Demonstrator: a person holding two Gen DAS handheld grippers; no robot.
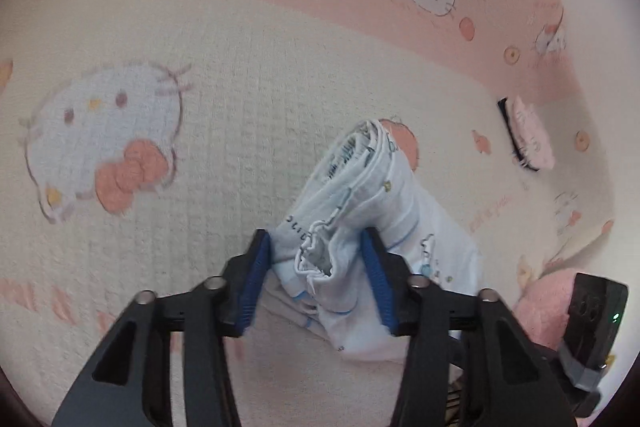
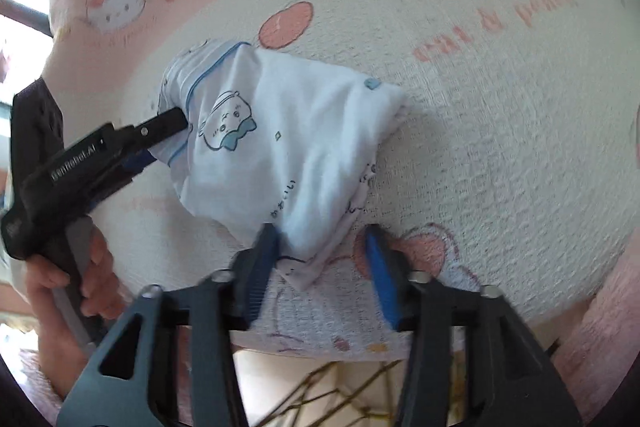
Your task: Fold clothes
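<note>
1. My left claw (image 1: 320, 275) is clenched on the bunched end of the garment (image 1: 360, 211); the blue pads (image 1: 256, 279) press its layered edges.
2. My right claw (image 2: 320, 263) stands spread, the garment's near corner lying between its fingers without being pinched.
3. The garment lies as a compact, several-layered bundle on the blanket (image 2: 480, 147), so I judge the folding well along; squaring or setting down may remain.
4. The garment is thin white cotton with blue piping and cartoon prints; the blanket under it is a nubbly cream weave with pink cat motifs.

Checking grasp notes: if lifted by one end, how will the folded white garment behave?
Probably floppy: the garment is thin cloth, bunched between the left tongs. Likely light. Its loose layers may unfold if lifted.
</note>
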